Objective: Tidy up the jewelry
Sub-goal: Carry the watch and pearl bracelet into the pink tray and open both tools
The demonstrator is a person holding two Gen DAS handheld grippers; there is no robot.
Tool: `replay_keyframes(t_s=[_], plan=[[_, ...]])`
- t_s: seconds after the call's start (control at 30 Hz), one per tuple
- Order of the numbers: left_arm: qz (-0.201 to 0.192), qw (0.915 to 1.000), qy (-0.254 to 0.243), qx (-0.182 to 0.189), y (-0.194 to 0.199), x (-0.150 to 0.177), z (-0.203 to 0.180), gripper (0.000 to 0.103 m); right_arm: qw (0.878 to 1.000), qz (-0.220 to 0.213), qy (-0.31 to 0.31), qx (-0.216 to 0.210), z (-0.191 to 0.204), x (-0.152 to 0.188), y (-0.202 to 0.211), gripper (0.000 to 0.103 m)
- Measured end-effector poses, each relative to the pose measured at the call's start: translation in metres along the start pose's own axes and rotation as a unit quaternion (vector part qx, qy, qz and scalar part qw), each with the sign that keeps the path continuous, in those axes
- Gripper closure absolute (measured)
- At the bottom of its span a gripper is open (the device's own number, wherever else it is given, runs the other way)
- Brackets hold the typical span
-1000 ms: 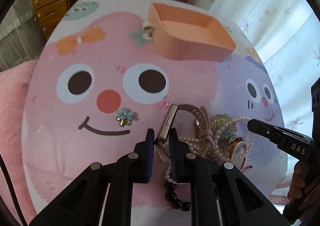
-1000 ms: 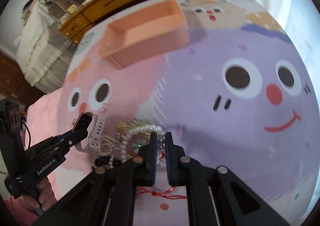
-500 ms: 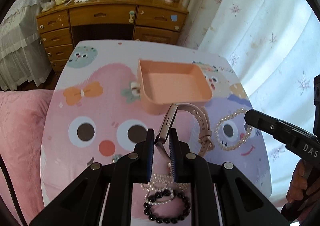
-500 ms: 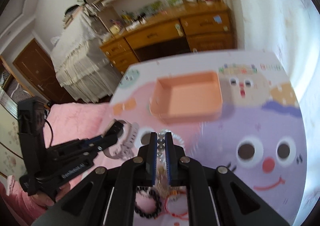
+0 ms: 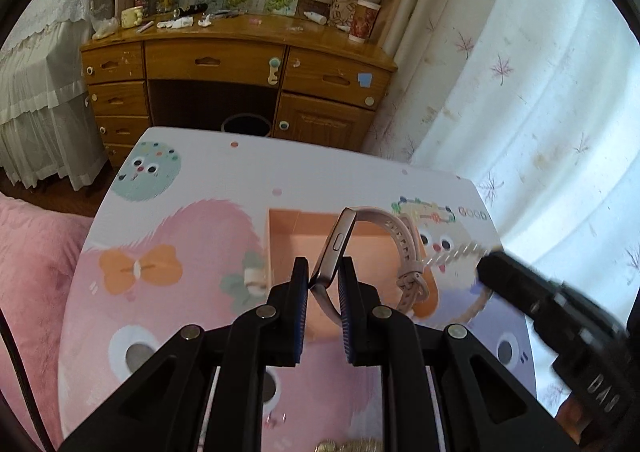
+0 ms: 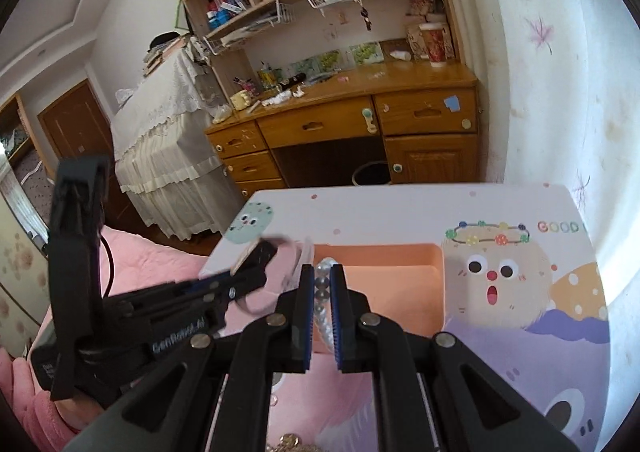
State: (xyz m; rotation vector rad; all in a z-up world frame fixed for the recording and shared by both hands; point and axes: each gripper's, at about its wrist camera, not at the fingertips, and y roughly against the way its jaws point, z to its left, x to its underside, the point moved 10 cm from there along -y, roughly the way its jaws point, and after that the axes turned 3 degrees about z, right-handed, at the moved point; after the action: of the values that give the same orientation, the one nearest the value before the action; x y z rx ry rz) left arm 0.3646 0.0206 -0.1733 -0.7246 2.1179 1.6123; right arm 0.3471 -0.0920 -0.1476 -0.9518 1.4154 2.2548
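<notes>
Pink-strapped watch [image 5: 334, 252] between left gripper [image 5: 324, 280] fingers [image 5: 301, 284], above peach tray [image 5: 284, 236].

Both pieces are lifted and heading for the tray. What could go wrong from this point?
The left hand-held gripper pinches the pink watch only by its case edge, strap hanging free; it could twist out before reaching the peach tray. The pearl strand in the right hand-held gripper dangles loose and might snag the tray rim or spill outside. The two tools look close together above the tray, so they may collide.
</notes>
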Motion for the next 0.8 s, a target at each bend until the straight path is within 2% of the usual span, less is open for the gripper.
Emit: replay_keyframes(t_s=[0.03,0.07,0.1,0.13,0.17,0.2,0.33,0.37,0.43,0.53,0.63,0.73,0.8], plan=[[-0.004,1.0000,0.004,0.006,-0.007,-0.005,-0.002,0.090,1.000,0.003,-0.006,-0.001,-0.004,0.002,-0.005,0.095],[-0.003,0.9999,0.006,0.011,-0.013,-0.007,-0.003,0.082,1.000,0.007,-0.016,0.000,-0.008,0.004,-0.009,0.095],[-0.002,0.9999,0.004,0.009,-0.018,-0.009,-0.004,0.067,1.000,0.013,-0.027,0.002,-0.012,0.006,-0.013,0.095],[-0.003,1.0000,0.002,-0.001,-0.022,-0.009,-0.003,0.057,0.999,0.021,-0.039,0.001,-0.016,0.009,-0.016,0.095],[-0.008,0.9998,-0.004,-0.017,-0.024,-0.011,-0.001,0.042,0.998,0.032,-0.055,-0.004,-0.022,0.012,-0.020,0.095],[-0.016,0.9994,-0.009,-0.030,-0.024,-0.012,0.000,0.037,0.997,0.036,-0.066,-0.007,-0.026,0.014,-0.022,0.094],[-0.011,0.9988,-0.011,-0.046,-0.024,-0.005,0.010,0.033,0.994,0.047,-0.095,-0.007,-0.040,0.021,-0.025,0.085],[-0.007,0.9990,-0.003,-0.044,-0.024,-0.002,0.014,0.032,0.994,0.048,-0.099,-0.006,-0.043,0.023,-0.024,0.082],[0.000,0.9991,0.020,-0.038,-0.024,0.005,0.023,0.032,0.993,0.047,-0.106,-0.006,-0.046,0.025,-0.022,0.068],[0.017,0.9980,0.052,-0.032,-0.025,0.018,0.038,0.032,0.992,0.043,-0.116,-0.012,-0.048,0.029,-0.015,0.062],[0.026,0.9962,0.054,-0.064,-0.019,0.033,0.055,0.032,0.992,0.044,-0.118,-0.012,-0.048,0.037,-0.008,0.051],[0.059,0.9916,0.049,-0.104,-0.012,0.061,0.077,0.026,0.991,0.054,-0.125,-0.005,-0.051,0.055,-0.003,0.040],[0.079,0.9885,0.043,-0.121,-0.006,0.079,0.091,0.024,0.988,0.071,-0.137,-0.001,-0.053,0.073,-0.002,0.040]])
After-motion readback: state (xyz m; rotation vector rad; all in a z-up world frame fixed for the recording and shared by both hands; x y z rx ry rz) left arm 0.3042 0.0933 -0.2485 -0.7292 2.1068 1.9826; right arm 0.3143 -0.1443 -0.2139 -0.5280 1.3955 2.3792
